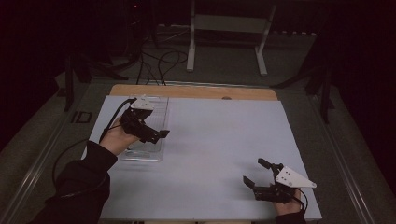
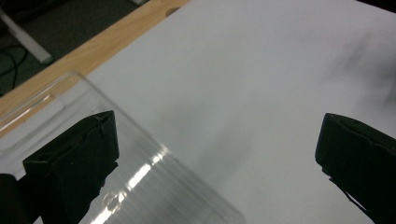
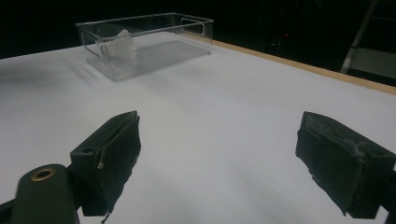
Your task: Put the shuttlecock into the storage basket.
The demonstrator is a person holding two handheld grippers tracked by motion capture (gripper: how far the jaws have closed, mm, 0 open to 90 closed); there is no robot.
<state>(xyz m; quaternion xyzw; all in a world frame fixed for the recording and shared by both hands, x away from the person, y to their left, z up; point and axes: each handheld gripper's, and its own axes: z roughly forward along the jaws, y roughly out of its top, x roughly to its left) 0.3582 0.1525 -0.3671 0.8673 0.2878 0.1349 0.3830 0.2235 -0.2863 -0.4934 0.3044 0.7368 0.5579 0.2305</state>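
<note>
Dark floor and cables surround my table, whose white sheet point(image 1: 210, 154) covers all but a strip of bare wood point(image 1: 196, 91) along the far edge. On the left part of that sheet lies a clear plastic bin point(image 1: 156, 116), long and shallow, with straight walls and a cut-out handle at its end. In the right gripper view I see the same bin point(image 3: 154, 51) far off across the sheet, and inside it, near one short end, sits something pale and crumpled point(image 3: 119, 44); I cannot tell what it is.

My left gripper point(image 1: 156, 135) hangs over the near half of the bin, its jaws spread wide with nothing between them. In the left gripper view one black jaw stands above the bin's transparent wall point(image 2: 154, 163), the other above bare white sheet, well apart from it; whether any pad touches the plastic I cannot tell.

My right gripper point(image 1: 257, 172) is low over the near right part of the sheet, well apart from the bin. Its jaws are also released and wide, holding nothing, white sheet between them.
</note>
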